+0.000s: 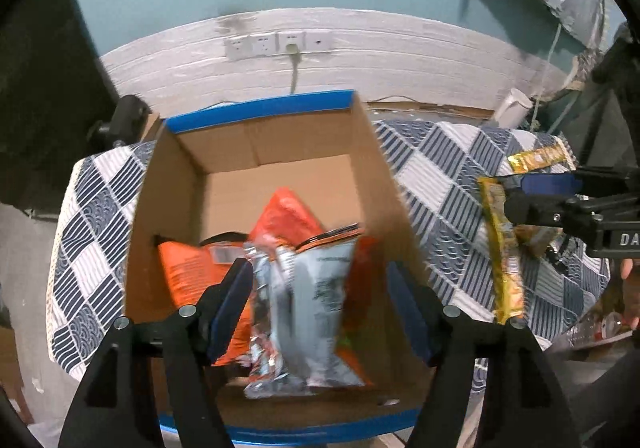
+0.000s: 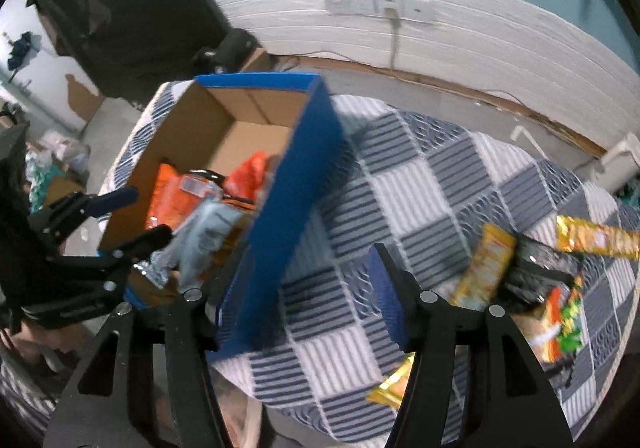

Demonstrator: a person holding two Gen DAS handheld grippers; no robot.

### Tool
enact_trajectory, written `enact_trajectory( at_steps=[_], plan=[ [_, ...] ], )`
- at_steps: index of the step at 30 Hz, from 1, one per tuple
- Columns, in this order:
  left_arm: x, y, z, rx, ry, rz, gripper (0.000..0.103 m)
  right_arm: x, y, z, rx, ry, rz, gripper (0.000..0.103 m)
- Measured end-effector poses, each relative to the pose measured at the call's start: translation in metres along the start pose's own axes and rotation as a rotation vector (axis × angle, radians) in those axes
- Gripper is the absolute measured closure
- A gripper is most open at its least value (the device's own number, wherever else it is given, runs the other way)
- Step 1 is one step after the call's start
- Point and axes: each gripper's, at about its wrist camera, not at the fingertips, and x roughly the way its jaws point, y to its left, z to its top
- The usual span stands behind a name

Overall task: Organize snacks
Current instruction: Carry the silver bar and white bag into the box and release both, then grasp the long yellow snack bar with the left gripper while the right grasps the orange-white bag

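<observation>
Left wrist view: the left gripper (image 1: 320, 308) points down into an open cardboard box (image 1: 280, 152) with a blue rim, which stands on a table covered by a blue-and-white checked cloth (image 1: 440, 176). Its jaws stand apart. Between them lies a silver-grey snack bag (image 1: 308, 308), blurred; the left pad is at or near the bag's edge (contact cannot be told), while the right pad stands clear of it. The bag lies on top of orange snack packets (image 1: 288, 216) already inside the box.

To the right of the box, on the cloth, lies a long yellow snack bar (image 1: 502, 248); a second yellow packet (image 1: 538, 158) lies beyond it, near the table's far edge. The right gripper (image 1: 532, 196) enters from the right edge, its tips at the yellow bar.

Right wrist view: the right gripper (image 2: 304, 296) hangs over the cloth beside the box's blue outer wall (image 2: 288, 208), its jaws open and holding nothing — only the box corner and checked cloth show between them. Right of it lie the yellow bar (image 2: 484, 268), a dark packet (image 2: 536, 272), a gold packet (image 2: 596, 238) and an orange-and-green packet (image 2: 560, 324), close together. A small yellow packet (image 2: 394, 384) lies near the table's near edge. The left gripper (image 2: 140, 216) shows at left, over the box.
</observation>
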Motion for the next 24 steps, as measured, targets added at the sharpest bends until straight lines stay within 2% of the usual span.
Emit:
enact_trajectory(
  at_steps=[10,17,24],
  plan=[
    [0.000,-0.063,0.002,0.103,0.005,-0.020,0.027,-0.031,-0.070,-0.027,0.103,-0.036,-0.042,0.043],
    [0.010,-0.103,0.005,0.152,0.035,-0.046,0.027,-0.037,-0.114,-0.044,0.143,-0.026,-0.086,0.040],
    [0.024,-0.136,0.015,0.211,0.046,-0.054,0.027,-0.035,-0.151,-0.056,0.162,-0.006,-0.080,0.040]
  ],
)
